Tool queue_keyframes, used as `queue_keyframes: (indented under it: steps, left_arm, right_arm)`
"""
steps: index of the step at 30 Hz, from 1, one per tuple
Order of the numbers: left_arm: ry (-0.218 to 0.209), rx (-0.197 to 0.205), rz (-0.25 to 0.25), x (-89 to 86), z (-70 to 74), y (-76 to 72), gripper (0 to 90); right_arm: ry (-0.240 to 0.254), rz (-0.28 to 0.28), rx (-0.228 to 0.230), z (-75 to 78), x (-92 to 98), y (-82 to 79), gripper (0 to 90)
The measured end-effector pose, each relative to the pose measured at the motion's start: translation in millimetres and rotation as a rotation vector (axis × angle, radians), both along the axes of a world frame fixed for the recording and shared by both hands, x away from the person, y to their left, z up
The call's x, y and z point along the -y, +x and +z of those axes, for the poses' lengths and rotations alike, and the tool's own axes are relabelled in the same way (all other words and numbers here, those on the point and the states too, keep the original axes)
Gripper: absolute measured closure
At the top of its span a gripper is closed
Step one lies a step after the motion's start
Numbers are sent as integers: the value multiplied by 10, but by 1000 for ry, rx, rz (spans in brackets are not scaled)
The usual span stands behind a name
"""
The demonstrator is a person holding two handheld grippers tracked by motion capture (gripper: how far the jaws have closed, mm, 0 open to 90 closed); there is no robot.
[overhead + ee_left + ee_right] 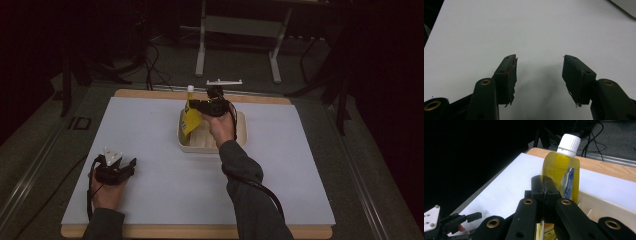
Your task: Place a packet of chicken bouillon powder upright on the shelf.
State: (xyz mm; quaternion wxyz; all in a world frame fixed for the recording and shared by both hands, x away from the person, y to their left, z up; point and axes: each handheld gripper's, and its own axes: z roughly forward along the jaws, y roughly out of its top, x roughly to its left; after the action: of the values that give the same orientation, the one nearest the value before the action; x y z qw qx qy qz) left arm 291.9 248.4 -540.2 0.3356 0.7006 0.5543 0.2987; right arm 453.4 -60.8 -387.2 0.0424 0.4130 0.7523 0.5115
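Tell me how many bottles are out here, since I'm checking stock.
1. The yellow bottle with a white cap hangs in the right gripper over the left end of the cream tray. The hand may hide others inside the tray.

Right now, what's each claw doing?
Left claw: open, empty, over the white mat.
Right claw: shut on the yellow bottle, at the tray.

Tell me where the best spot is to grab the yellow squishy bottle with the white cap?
Probably the flat lower edge of the yellow soft plastic bottle, from the side, as the right gripper does now: its jaws are shut on that thin part. The white ribbed cap points up, above the cream tray.
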Motion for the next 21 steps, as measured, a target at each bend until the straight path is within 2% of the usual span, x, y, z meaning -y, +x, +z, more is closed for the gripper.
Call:
queue_keyframes:
  steps: [4,6,10,15,19,21]
  left_arm:
    - [2,1,0,-1,1,-1,447]
    - [0,0,0,0,0,0,447]
    - [0,-2,-1,1,1,-1,447]
    - [4,0,-1,2,-1,-1,447]
    - [3,1,0,5,-2,-1,447]
    - [6,1,0,4,-1,-1,447]
  right_arm:
    - [-9,6,-5,11,2,4,895]
    - [-18,6,-3,11,12,-1,859]
    - [-39,14,7,-31,33,-14,726]
    - [-20,24,7,-83,71,-28,565]
    - [1,34,15,-67,93,-60,492]
    - [-5,38,20,-48,94,-80,461]
